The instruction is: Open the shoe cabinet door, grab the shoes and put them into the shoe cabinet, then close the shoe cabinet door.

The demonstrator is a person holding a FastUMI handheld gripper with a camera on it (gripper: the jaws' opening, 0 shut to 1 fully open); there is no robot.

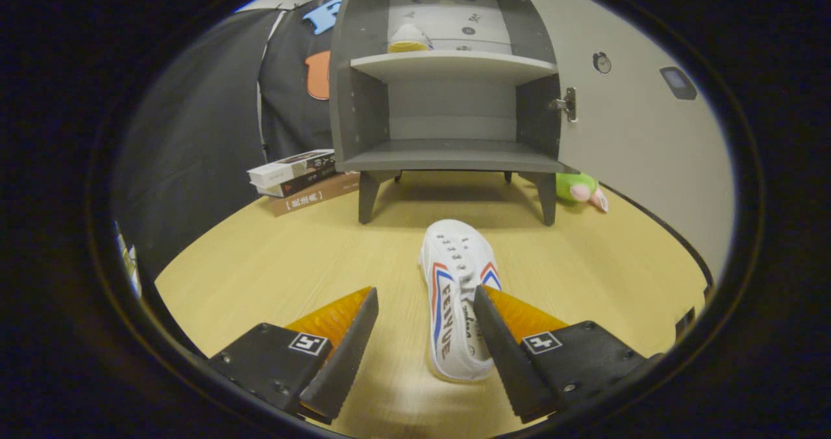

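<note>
A white canvas shoe (456, 296) with red and blue stripes lies on the wooden table, toe pointing toward the cabinet. My gripper (425, 302) is open above it; the shoe's heel end sits between the fingers, close against the right finger (500, 335), well apart from the left finger (347, 335). Beyond the shoe stands the grey shoe cabinet (448, 160) on short legs, its door (623, 127) swung open to the right. Its lower shelf is bare. Another white shoe (409, 38) with a yellow sole rests on the upper shelf.
A stack of books (298, 176) lies left of the cabinet's legs. A green and pink plush toy (581, 191) sits under the open door at the right. Bare tabletop (272, 270) stretches left of the shoe.
</note>
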